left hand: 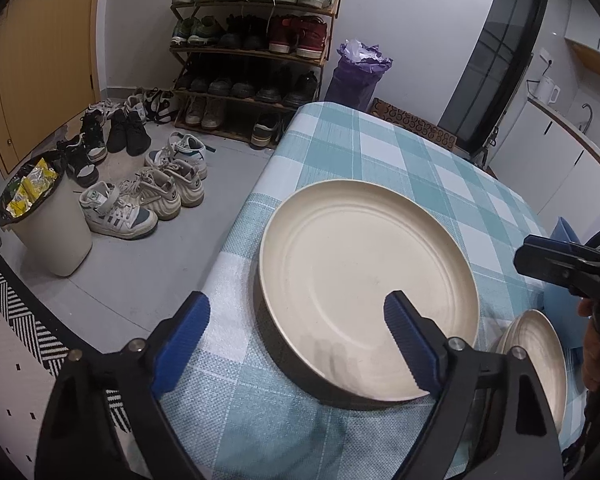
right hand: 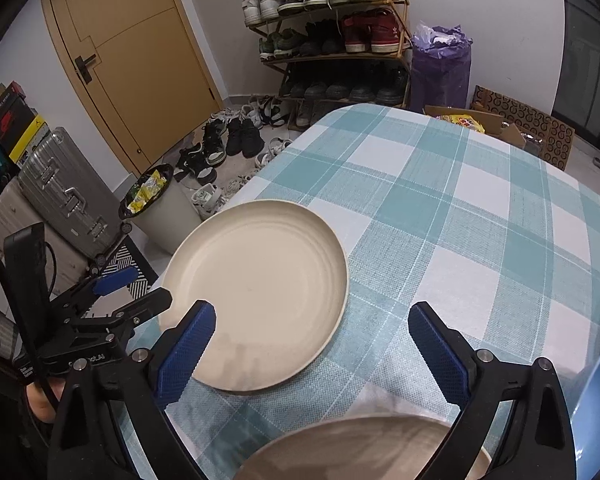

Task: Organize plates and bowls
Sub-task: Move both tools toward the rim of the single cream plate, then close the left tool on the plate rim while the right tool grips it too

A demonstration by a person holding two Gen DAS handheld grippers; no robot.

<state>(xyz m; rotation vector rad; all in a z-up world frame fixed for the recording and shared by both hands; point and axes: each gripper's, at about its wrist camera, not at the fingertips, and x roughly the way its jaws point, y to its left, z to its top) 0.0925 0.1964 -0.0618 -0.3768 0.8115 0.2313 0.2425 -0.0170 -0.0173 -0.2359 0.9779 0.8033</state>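
Note:
A large cream plate (left hand: 364,280) lies flat on the checked tablecloth near the table's left edge; it also shows in the right wrist view (right hand: 260,292). My left gripper (left hand: 296,324) is open and empty, its fingers straddling the plate's near-left rim. A smaller cream bowl (left hand: 540,344) sits to the plate's right, near the table's front; in the right wrist view the bowl (right hand: 360,452) lies just below my right gripper (right hand: 312,332), which is open and empty above the cloth. A blue dish (left hand: 564,240) shows at the right.
The table (right hand: 480,220) carries a teal and white checked cloth. Off its left edge stand a waste bin (left hand: 48,224), loose shoes (left hand: 140,196) and a shoe rack (left hand: 252,48). A purple bag (right hand: 440,68) and cardboard boxes (right hand: 524,128) lie beyond the far edge. Suitcases (right hand: 60,192) stand left.

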